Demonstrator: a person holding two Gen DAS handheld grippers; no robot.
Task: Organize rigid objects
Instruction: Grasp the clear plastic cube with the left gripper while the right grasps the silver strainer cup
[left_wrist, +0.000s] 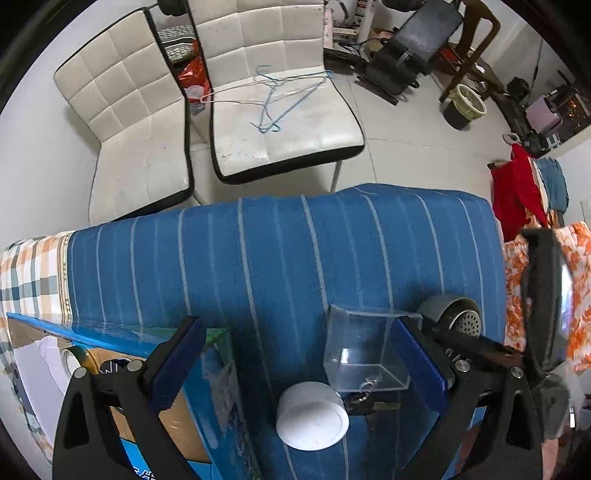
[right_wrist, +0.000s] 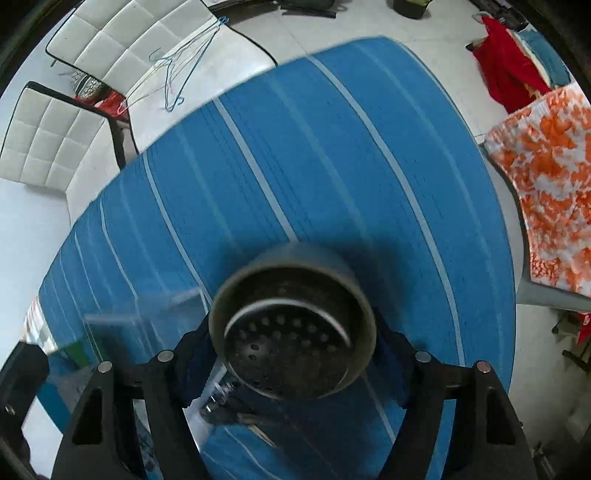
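Between the wide-apart left jaws (left_wrist: 295, 373) lie a white cap (left_wrist: 312, 415), keys (left_wrist: 364, 400) and a clear box (left_wrist: 365, 350), none gripped. The right gripper (right_wrist: 291, 354) straddles a metal cup (right_wrist: 291, 325), though whether its pads press it I cannot tell. Left of the left jaws, a carton (left_wrist: 122, 376) holds a tape roll (left_wrist: 79, 360), so sorting looks barely begun.

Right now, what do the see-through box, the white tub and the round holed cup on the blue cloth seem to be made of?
See-through box: clear hard plastic, likely; glossy, with sharp edges.
White tub: probably matte plastic; opaque and smooth.
Round holed cup: looks like dull grey metal, with a perforated floor; motion blur leaves it uncertain.
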